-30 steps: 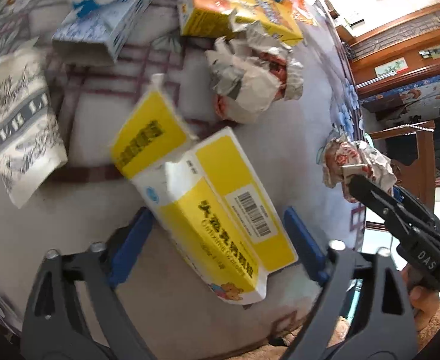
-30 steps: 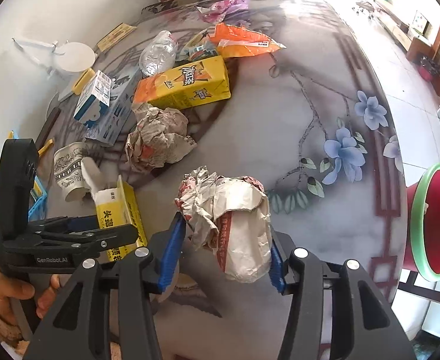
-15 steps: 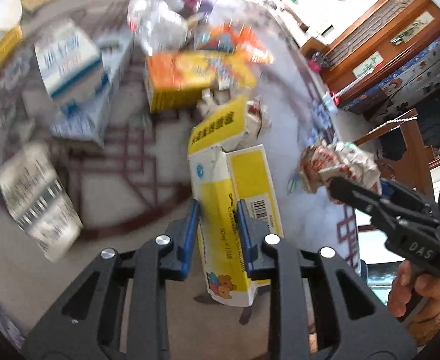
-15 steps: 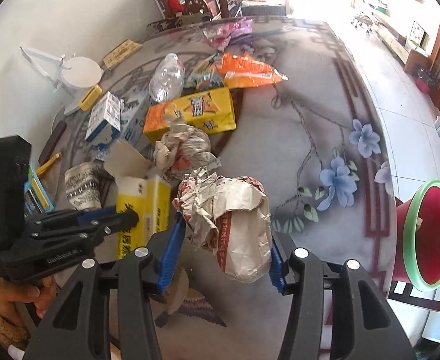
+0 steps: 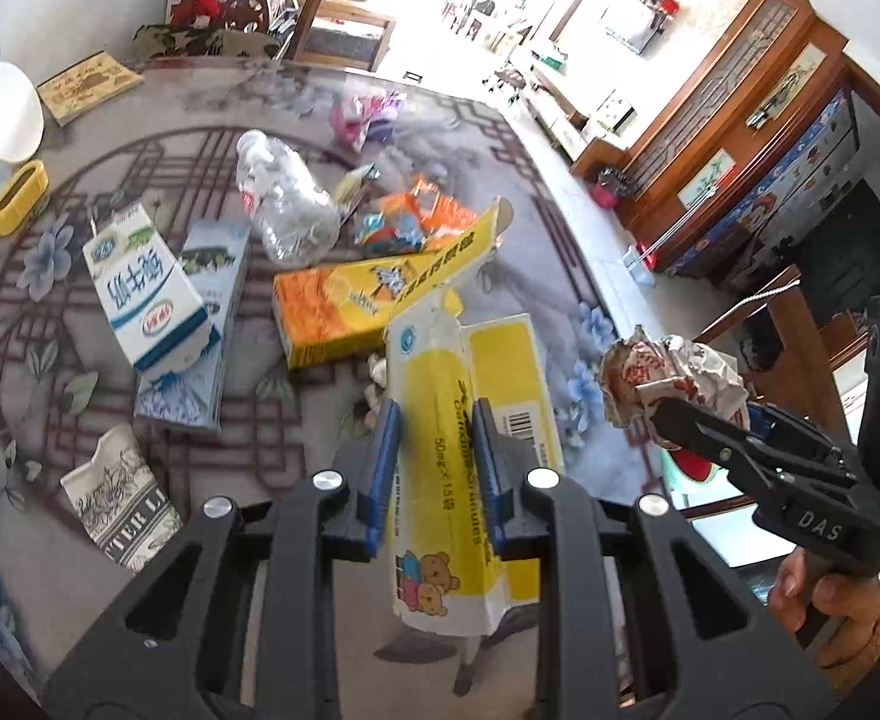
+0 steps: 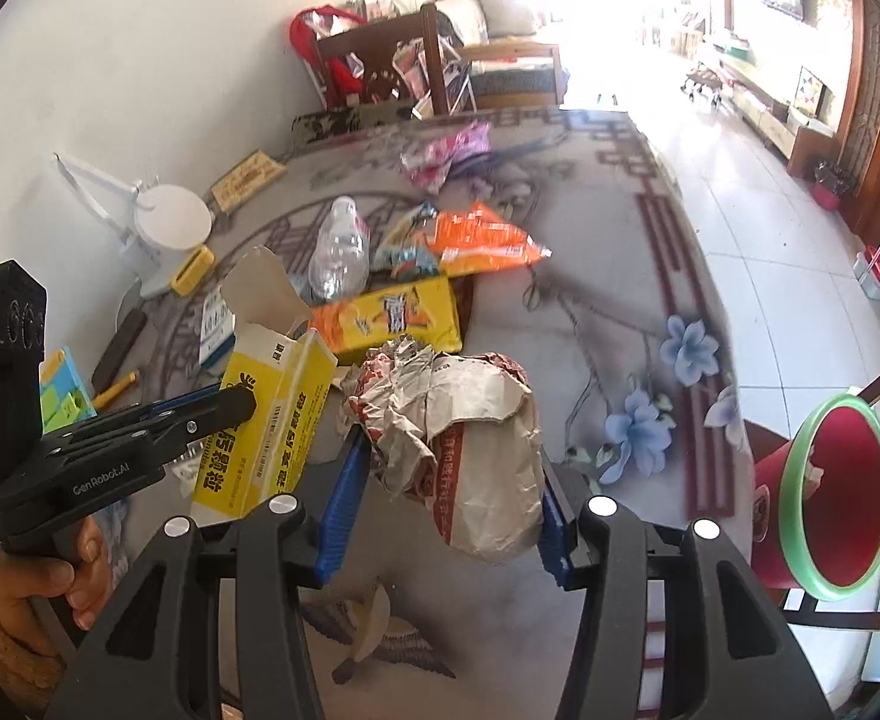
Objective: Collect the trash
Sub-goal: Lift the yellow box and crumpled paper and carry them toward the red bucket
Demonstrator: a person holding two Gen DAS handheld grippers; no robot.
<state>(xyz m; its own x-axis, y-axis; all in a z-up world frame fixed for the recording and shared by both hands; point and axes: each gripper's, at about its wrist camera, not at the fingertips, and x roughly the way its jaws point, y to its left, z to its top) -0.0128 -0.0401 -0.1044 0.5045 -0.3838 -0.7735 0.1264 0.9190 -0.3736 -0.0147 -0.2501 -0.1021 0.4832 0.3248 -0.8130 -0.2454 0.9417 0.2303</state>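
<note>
My left gripper [image 5: 434, 462] is shut on a yellow and white medicine box [image 5: 457, 480] with its flap open, held above the table. The box also shows in the right wrist view [image 6: 266, 426]. My right gripper [image 6: 448, 492] is shut on a crumpled paper wrapper [image 6: 463, 438], also lifted off the table; the wrapper shows at the right of the left wrist view [image 5: 673, 378]. A red bin with a green rim [image 6: 823, 480] stands beside the table at the right.
On the patterned table [image 6: 595, 312] lie an orange carton [image 5: 344, 312], a blue and white milk carton [image 5: 146, 294], a crushed plastic bottle [image 5: 284, 204], an orange snack bag [image 6: 481, 240], a pink wrapper [image 6: 445, 153] and a paper cup [image 5: 122, 504]. Chairs stand behind.
My left gripper closed on the yellow box and lifted it off the table. My right gripper kept hold of the crumpled wrapper and rose a little.
</note>
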